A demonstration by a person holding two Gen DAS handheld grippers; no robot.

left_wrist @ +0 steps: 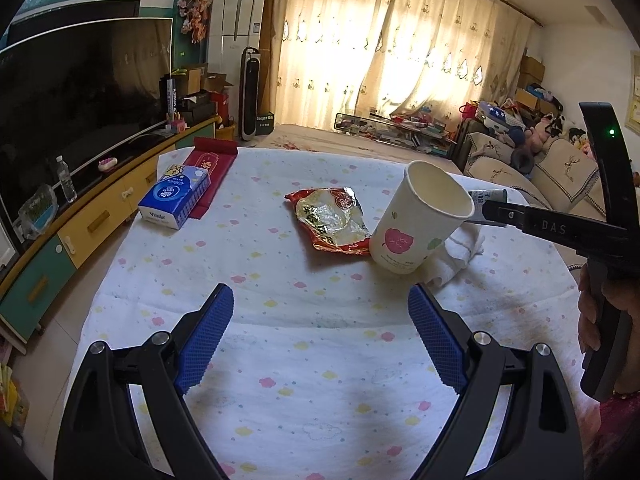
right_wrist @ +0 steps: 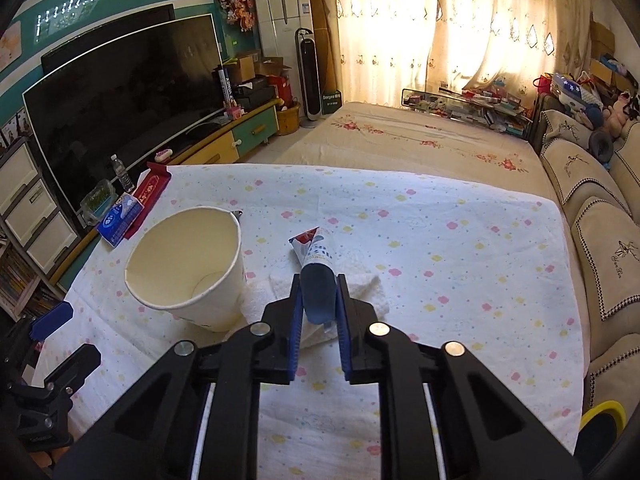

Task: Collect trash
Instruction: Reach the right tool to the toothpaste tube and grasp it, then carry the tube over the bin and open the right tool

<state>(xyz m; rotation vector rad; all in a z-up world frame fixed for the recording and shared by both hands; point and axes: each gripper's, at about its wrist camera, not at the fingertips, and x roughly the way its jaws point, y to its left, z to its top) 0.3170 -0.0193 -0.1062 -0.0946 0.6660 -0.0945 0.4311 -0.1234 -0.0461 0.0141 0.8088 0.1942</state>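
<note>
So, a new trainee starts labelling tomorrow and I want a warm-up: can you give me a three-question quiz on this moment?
1. True or false: the right gripper is closed on a tube.
2. What stands directly left of the tube in the right wrist view? A) paper cup B) water bottle C) tissue box
3. In the left wrist view, what lies between the Vinda tissue pack and the cup?

Key: 1 true; 2 A; 3 the crumpled snack wrapper.
</note>
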